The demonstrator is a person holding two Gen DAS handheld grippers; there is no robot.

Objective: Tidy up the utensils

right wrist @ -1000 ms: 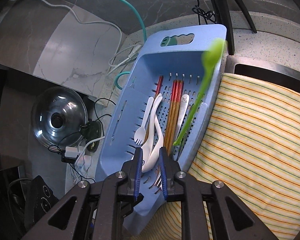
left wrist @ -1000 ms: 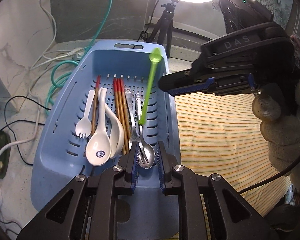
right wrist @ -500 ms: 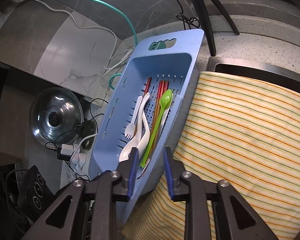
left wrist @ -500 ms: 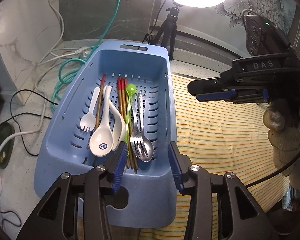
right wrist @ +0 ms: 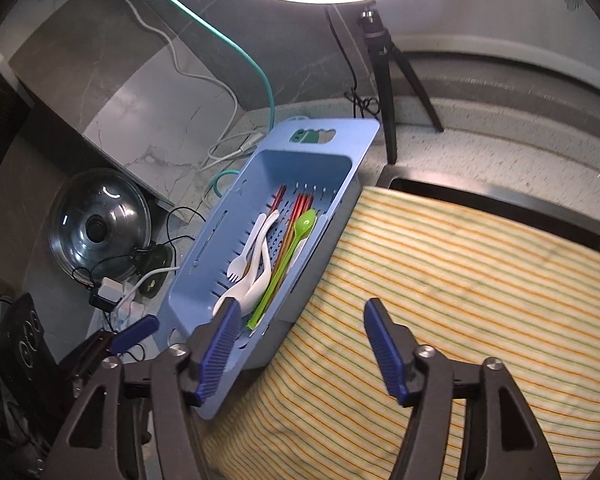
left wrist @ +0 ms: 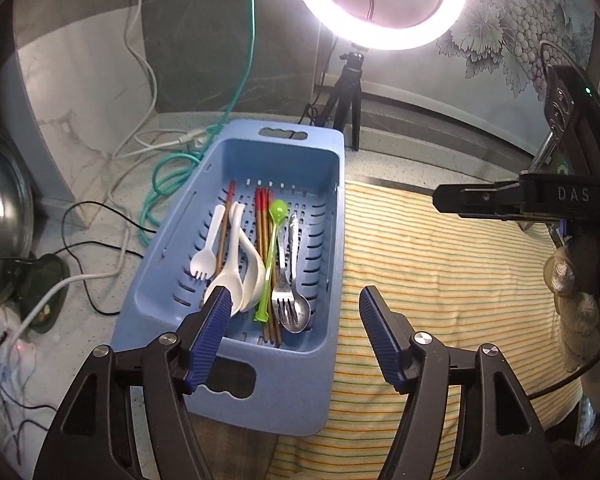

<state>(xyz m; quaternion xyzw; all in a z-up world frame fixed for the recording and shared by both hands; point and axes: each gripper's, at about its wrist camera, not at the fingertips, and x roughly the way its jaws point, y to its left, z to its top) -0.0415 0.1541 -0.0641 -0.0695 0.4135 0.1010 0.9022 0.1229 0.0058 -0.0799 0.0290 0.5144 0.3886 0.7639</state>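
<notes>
Ring light (left wrist: 380,4) was the main source, blown out to white at top of both views. Glare streaks showed on the pot lid (right wrist: 100,224). Strong fisheye bending and dark vignette at the edges. Left view was sharp; the striped cloth (right wrist: 460,280) in the right view looked slightly smeared. Corners stayed dim.

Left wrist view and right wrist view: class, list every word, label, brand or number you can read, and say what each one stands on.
"DAS": raised letters on the black body of the right gripper, seen in the left wrist view.
Round logo on the white soup spoon: hidden now, not readable.
Blue basket, striped cloth, green spoon: no text visible.
</notes>
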